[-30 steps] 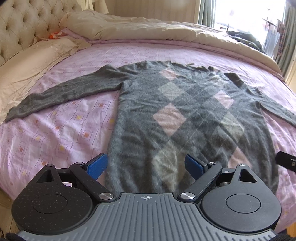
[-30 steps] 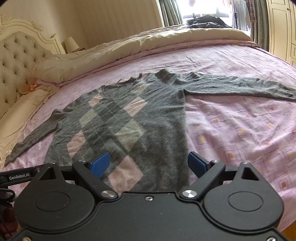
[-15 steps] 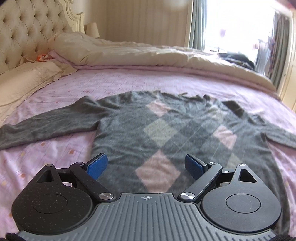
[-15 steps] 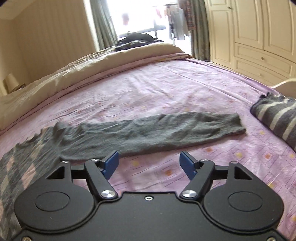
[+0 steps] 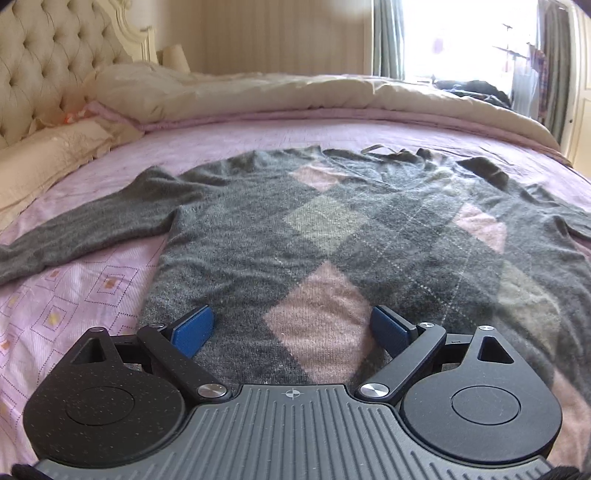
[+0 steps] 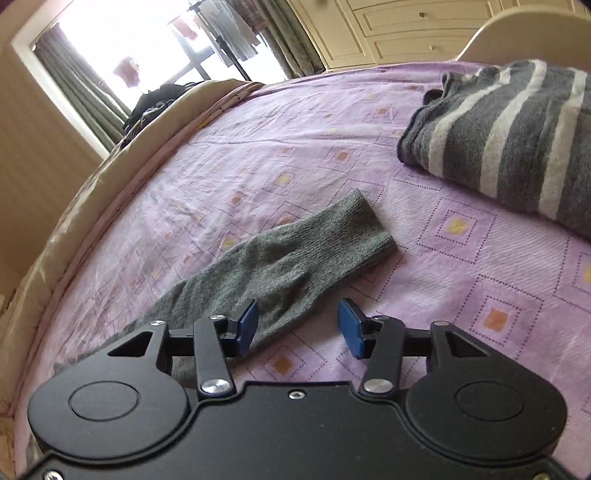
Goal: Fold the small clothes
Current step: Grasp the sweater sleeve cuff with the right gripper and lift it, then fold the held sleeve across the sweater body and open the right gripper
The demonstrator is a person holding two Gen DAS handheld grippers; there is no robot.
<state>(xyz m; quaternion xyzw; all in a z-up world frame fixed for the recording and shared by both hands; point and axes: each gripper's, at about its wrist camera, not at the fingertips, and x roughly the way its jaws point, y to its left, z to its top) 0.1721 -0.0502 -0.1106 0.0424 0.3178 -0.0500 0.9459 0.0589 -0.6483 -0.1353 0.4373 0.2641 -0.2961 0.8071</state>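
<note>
A grey sweater (image 5: pixel 332 236) with pink and pale diamond patches lies flat on the purple bedsheet (image 5: pixel 74 288), its left sleeve (image 5: pixel 85 229) stretched out to the left. My left gripper (image 5: pixel 291 328) is open and empty, low over the sweater's lower body. In the right wrist view the sweater's right sleeve (image 6: pixel 288 266) lies on the sheet with its cuff pointing away. My right gripper (image 6: pixel 297 326) is open and empty, just above the sleeve near the cuff end, with the left pad over the fabric.
A folded grey and white striped garment (image 6: pixel 517 147) lies on the sheet to the right of the sleeve. A beige duvet (image 5: pixel 295 96) is bunched along the far side. Pillows (image 5: pixel 48 158) and a tufted headboard (image 5: pixel 48 66) are at the left. A wardrobe (image 6: pixel 406 29) stands beyond the bed.
My left gripper has moved lower and closer over the sweater's body. My right gripper has swung right along the right sleeve toward its cuff, and the striped garment has come into view.
</note>
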